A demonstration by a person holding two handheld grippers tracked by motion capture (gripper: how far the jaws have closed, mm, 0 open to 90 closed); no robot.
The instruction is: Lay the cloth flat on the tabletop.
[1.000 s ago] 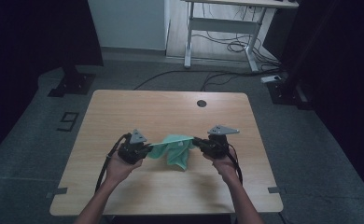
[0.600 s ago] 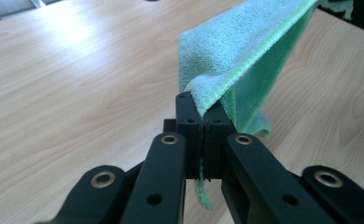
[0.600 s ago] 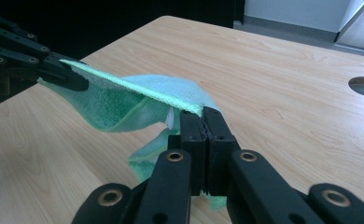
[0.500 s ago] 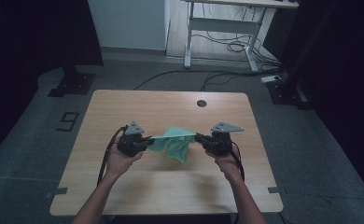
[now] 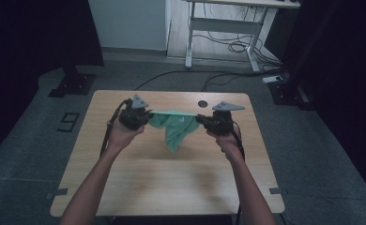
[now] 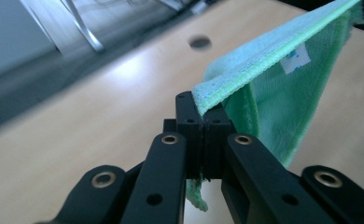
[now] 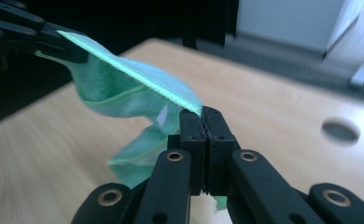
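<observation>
A green cloth (image 5: 174, 125) hangs stretched between my two grippers above the wooden table (image 5: 167, 183). My left gripper (image 5: 147, 115) is shut on its left corner, and my right gripper (image 5: 199, 118) is shut on the opposite corner. The top hem runs taut between them while the rest sags to a point over the table. In the left gripper view the cloth (image 6: 283, 79) leaves my closed jaws toward the upper right, a white label on it. In the right gripper view the cloth (image 7: 129, 93) runs from my closed jaws up left to the other gripper (image 7: 54, 42).
A round cable hole (image 5: 202, 103) lies in the table near its far edge, just behind the cloth. Beyond the table stand a white desk frame (image 5: 223, 28) with cables on the floor, and dark stands at both sides.
Both hands have risen and moved apart and toward the table's far edge. The cloth, bunched between them earlier, is now pulled taut along its top hem and lifted off the table.
</observation>
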